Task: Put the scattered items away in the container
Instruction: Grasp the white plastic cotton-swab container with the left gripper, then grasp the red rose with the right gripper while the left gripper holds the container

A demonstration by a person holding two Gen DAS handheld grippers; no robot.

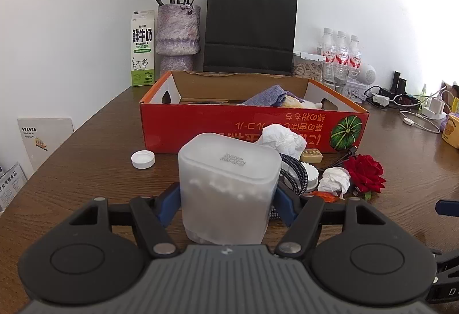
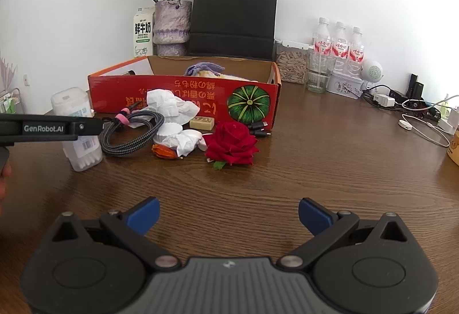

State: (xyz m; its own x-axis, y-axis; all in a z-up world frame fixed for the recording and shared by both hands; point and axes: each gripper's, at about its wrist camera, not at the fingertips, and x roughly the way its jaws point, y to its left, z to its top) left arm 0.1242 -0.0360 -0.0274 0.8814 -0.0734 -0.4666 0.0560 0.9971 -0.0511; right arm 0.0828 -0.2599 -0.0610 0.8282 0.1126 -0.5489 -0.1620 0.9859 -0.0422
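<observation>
My left gripper [image 1: 226,203] is shut on a frosted plastic box of cotton swabs [image 1: 228,187], which stands on the table; it also shows in the right wrist view [image 2: 76,130]. The red cardboard box [image 1: 252,124] stands behind it, holding a purple cloth [image 1: 266,96]. In front of the box lie crumpled tissues [image 2: 170,107], a coiled braided cable [image 2: 130,134], a red rose [image 2: 231,143], a small yellow block [image 2: 201,123] and a white cap [image 1: 143,159]. My right gripper [image 2: 228,215] is open and empty, above bare table before the rose.
At the back stand a vase of dried roses [image 1: 178,35], a milk carton [image 1: 142,56], a black paper bag [image 1: 249,27] and water bottles [image 2: 338,47]. Chargers and cables [image 2: 416,110] lie at the far right. The table's left edge is near.
</observation>
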